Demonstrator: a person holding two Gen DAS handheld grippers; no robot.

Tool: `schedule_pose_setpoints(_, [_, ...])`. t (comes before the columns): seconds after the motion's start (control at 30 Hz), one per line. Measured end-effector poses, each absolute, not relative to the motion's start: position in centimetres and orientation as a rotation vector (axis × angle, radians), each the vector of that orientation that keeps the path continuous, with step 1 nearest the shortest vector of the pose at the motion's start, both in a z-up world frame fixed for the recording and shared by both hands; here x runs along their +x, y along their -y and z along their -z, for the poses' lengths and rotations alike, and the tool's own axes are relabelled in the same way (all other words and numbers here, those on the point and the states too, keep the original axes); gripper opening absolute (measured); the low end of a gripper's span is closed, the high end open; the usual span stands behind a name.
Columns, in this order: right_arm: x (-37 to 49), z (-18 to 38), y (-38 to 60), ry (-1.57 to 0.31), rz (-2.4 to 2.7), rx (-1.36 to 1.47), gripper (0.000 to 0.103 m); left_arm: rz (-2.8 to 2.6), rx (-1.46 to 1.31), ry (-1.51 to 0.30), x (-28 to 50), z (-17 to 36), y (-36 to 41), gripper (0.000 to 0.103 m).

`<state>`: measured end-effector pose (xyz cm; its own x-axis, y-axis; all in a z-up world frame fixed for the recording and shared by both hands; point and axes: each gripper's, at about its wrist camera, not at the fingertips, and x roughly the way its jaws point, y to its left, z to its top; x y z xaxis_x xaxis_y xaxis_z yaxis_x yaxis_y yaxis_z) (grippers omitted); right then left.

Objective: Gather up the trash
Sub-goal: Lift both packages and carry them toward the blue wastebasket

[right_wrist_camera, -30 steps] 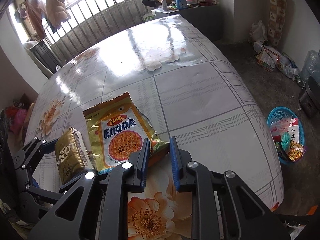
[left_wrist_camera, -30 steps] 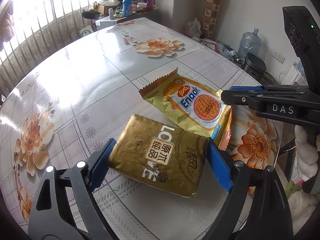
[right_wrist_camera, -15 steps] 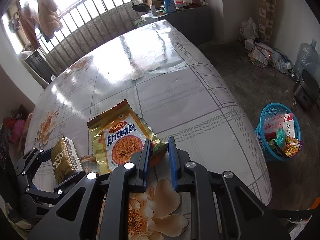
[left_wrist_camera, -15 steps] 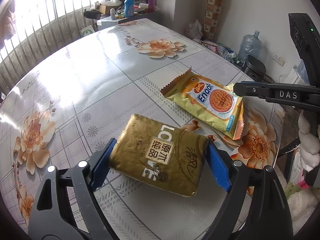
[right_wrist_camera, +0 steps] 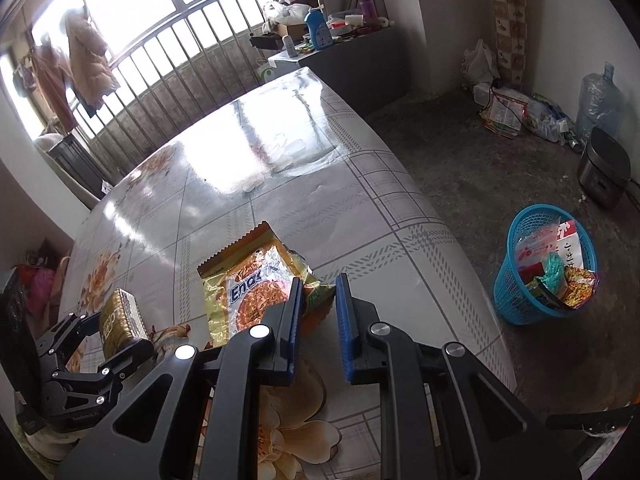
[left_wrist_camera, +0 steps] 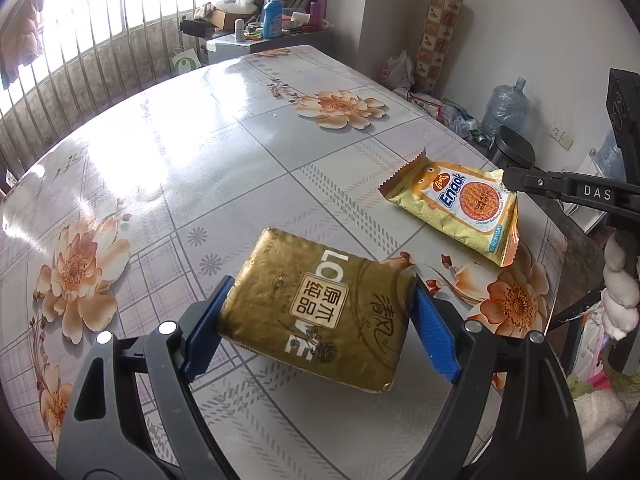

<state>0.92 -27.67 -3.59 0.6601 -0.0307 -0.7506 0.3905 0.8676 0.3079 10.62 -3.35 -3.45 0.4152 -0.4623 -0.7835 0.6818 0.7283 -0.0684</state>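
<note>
Nearest us, our left gripper [left_wrist_camera: 316, 320] has its blue pads [left_wrist_camera: 206, 332] set wide and pressed on both ends of the gold tissue pack [left_wrist_camera: 320, 308], which sits squarely between them just above the flowered table [left_wrist_camera: 180, 152]. To the right and a little farther, our right gripper [right_wrist_camera: 316, 312] has its jaws drawn close together, nipping the near corner of the yellow Enaak snack packet [right_wrist_camera: 248, 280]. From the left wrist view the packet hangs from the black finger tip near the table's right edge, with its torn end pointing far and left; whether its lower edge touches the tabletop, we cannot quite tell. The two packs are well apart, gold one near and left, snack packet far and right. Beyond the table's right edge, down on the floor, stands the blue basket [right_wrist_camera: 516, 240], holding several wrappers. Farthest off, a cluttered cabinet [left_wrist_camera: 256, 40] sits by the barred window [left_wrist_camera: 100, 52].
</note>
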Motion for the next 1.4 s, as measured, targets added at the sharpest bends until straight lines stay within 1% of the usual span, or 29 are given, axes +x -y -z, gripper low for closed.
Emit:
schedule_pose_setpoints(0.4, [-1.3, 1.5, 28.8, -0.721, 0.254, 0.497, 0.015, 0.714, 0.250, -0.814, 10.5, -0.4, 3.1, 0.080])
schedule_pose_setpoints(0.8, [-3.2, 0.1, 30.0, -0.648, 0.254, 0.527, 0.014, 0.750, 0.266, -0.765, 9.3, -2.7, 4.9, 0.080])
schedule_pose_setpoints(1.13, [-4.9, 0.2, 31.8, -0.606, 0.271, 0.576, 0.013, 0.787, 0.305, -0.736, 8.9, -4.1, 7.4, 0.080])
schedule_pose_setpoints(1.4, [-6.4, 0.5, 34.8, -0.560, 0.291, 0.653, 0.012, 0.851, 0.334, -0.701, 8.9, -5.7, 11.5, 0.080])
